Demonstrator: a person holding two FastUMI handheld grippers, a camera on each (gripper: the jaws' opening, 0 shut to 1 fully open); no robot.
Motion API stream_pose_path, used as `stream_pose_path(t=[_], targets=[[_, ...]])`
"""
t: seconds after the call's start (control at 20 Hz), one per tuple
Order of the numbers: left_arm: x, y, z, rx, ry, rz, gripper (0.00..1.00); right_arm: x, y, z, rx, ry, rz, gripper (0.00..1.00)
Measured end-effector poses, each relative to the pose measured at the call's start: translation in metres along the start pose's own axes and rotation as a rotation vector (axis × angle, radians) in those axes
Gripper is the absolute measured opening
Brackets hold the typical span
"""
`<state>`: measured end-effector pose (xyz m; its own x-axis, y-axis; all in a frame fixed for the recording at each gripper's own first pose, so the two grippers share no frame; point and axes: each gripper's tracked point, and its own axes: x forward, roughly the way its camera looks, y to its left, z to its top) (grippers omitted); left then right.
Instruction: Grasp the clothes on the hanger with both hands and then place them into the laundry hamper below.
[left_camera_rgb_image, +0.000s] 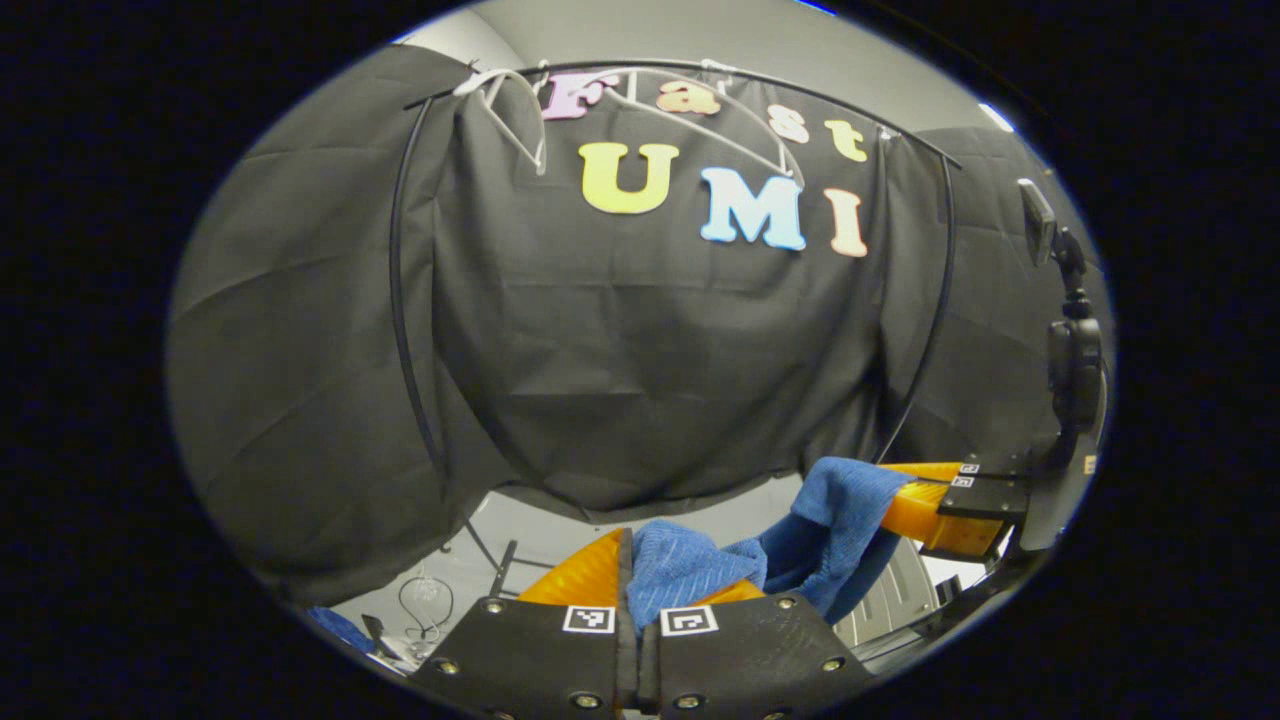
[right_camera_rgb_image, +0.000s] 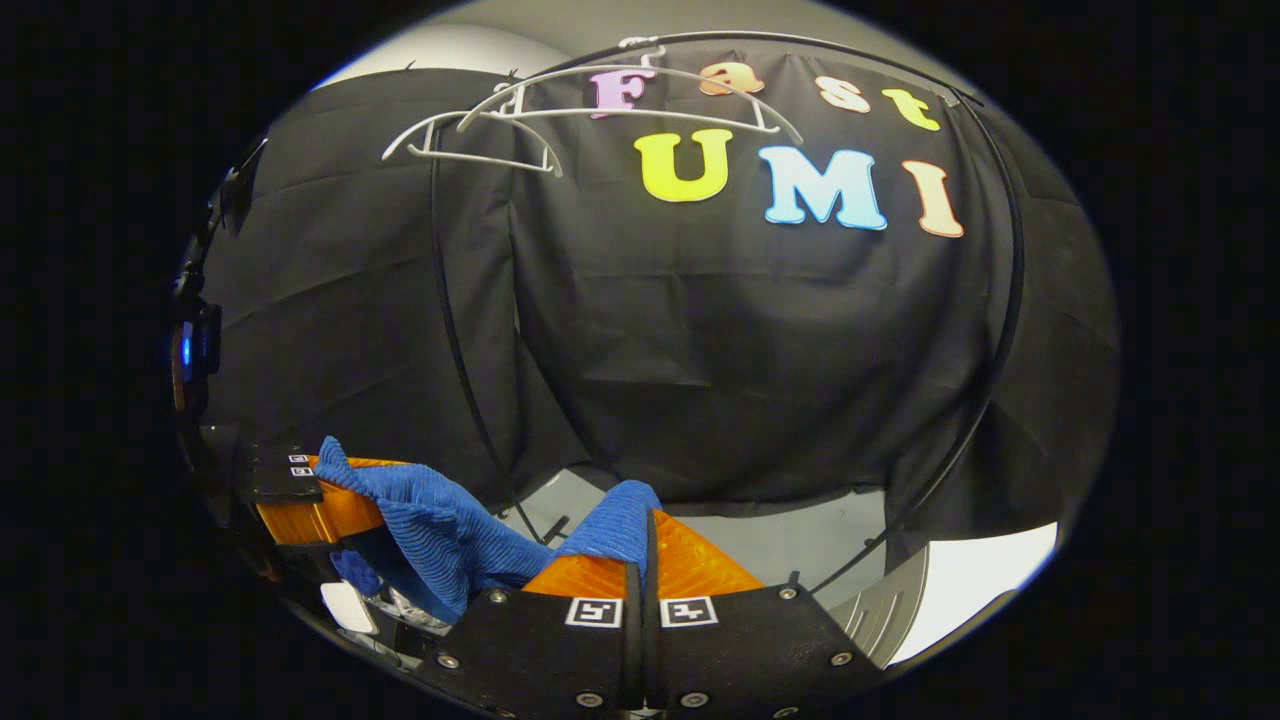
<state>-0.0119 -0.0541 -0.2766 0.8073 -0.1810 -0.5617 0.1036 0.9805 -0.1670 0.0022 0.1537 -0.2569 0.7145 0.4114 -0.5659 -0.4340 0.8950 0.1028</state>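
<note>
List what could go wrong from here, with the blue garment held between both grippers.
1. The left gripper pinches only an edge of the blue garment; it could slip out before reaching the hamper.
2. The cloth sags between it and the right gripper; pulling apart may tug it free.
3. The white hangers hang just above; raising the grippers could snag them.

You stood in a staged recording booth, not a lived-in home — black cloth (right_camera_rgb_image: 750, 330) draped as the wall, hung behind a thin black garment rack (right_camera_rgb_image: 1005, 300) with bare white hangers (right_camera_rgb_image: 620, 100) on its top rail. Behind the cloth you could see plain grey wall (left_camera_rgb_image: 700, 25), and below its hem a pale floor (right_camera_rgb_image: 800, 540) — more lab than laundry room.
</note>
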Motion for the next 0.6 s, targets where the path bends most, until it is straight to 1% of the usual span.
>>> stream_pose_path(t=[0.3,0.4,0.6], targets=[[0.016,0.006,-0.071,0.010,0.139,0.034,0.00,0.011,0.001,-0.062,-0.009,0.132,-0.011,0.00],[0.018,0.007,-0.093,0.009,0.176,0.032,0.02,0.013,-0.001,-0.082,-0.004,0.181,-0.018,0.00],[0.021,0.008,-0.125,0.013,0.249,0.040,0.02,0.015,-0.006,-0.116,0.017,0.281,-0.044,0.00]])
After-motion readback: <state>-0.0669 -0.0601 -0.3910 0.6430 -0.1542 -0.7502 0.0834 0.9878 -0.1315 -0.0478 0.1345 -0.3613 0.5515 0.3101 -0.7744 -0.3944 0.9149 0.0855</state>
